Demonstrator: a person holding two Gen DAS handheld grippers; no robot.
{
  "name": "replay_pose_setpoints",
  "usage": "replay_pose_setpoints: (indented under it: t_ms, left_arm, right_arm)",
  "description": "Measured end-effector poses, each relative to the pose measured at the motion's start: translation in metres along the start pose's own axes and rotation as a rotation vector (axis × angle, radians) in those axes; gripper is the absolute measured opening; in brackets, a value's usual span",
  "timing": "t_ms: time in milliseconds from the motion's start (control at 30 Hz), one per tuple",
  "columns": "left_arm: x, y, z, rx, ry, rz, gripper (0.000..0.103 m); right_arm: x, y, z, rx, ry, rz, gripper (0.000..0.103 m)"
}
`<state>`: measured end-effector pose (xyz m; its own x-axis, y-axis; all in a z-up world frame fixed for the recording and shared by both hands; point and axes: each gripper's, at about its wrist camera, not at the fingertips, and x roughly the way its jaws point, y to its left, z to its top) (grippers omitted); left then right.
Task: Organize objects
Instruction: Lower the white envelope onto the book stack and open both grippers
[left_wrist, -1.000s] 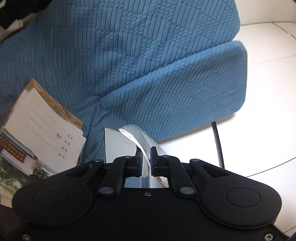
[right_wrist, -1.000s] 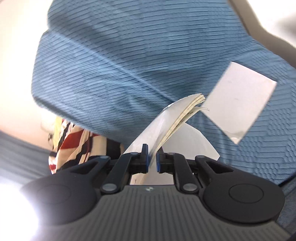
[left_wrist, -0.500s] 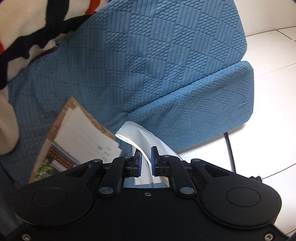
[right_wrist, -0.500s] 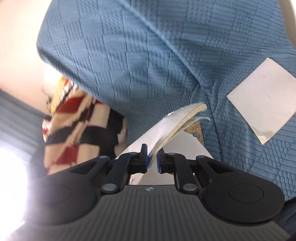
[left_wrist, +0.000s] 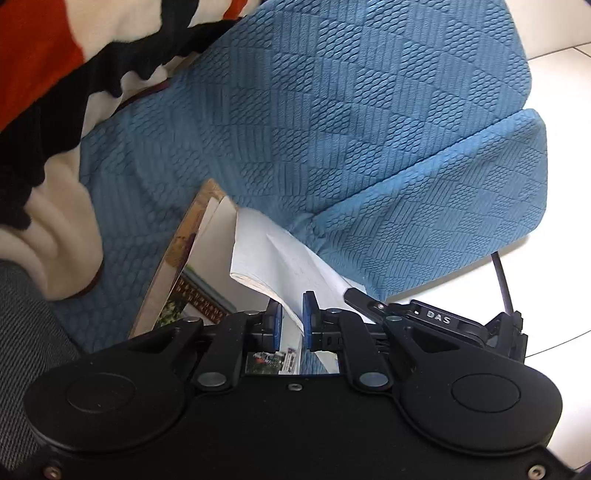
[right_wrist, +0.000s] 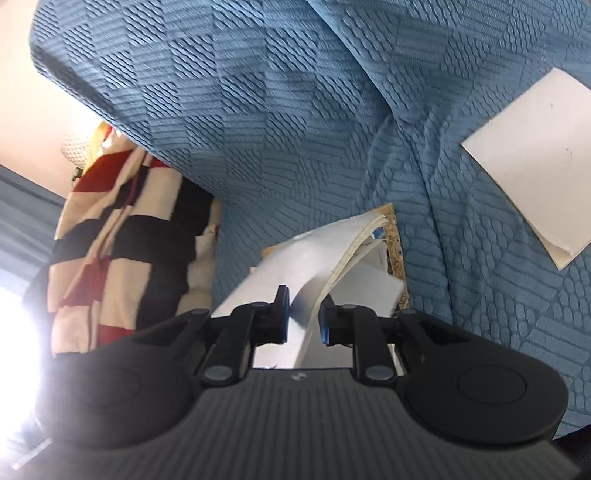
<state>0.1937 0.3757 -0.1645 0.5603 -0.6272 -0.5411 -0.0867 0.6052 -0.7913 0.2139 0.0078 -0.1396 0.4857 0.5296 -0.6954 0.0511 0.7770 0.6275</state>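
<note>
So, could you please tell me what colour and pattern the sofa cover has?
The sofa cover is blue, with an embossed patchwork of ovals and ribs; the left wrist view shows it best.

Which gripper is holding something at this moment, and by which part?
The left gripper pinches the white pages at their near edge. The right gripper has just been opening; the booklet sits between its jaws, unclamped.

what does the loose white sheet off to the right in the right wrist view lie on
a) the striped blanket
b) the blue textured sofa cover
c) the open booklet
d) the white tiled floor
b: the loose white sheet lies flat on the blue textured sofa cover, apart from the booklet and the striped blanket.
</note>
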Motion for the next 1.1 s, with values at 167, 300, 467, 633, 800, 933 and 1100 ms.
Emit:
replay_pose_setpoints:
  t_ms: [167,300,467,633,800,933,1100]
  left_arm:
    - [0.004,0.002,-0.012,0.009,0.021,0.025,0.010]
    - [0.011,0.003,-0.020,0.015,0.051,0.053,0.009]
    - [0.016,0.003,-0.024,0.031,0.066,0.089,0.009]
    - [0.016,0.002,-0.027,0.056,0.079,0.104,0.010]
    - [0.010,-0.005,-0.030,0.087,0.091,0.107,0.020]
    - [0.001,-0.015,-0.035,0.139,0.082,0.131,0.035]
    - [-0.006,-0.030,-0.043,0.210,0.059,0.134,0.052]
  right_arm:
    - [0.011,-0.010,-0.004,0.027,0.017,-0.023,0.025]
    - [0.019,-0.016,-0.007,0.046,0.027,-0.052,0.029]
    - [0.027,-0.020,-0.011,0.033,0.036,-0.080,0.032]
    - [0.025,-0.015,-0.009,0.009,0.033,-0.107,0.034]
    - [0.017,-0.008,-0.009,-0.024,0.034,-0.159,0.039]
    - [0.007,-0.001,-0.017,-0.091,0.007,-0.228,0.059]
    - [-0.009,-0.001,-0.028,-0.082,-0.023,-0.194,0.075]
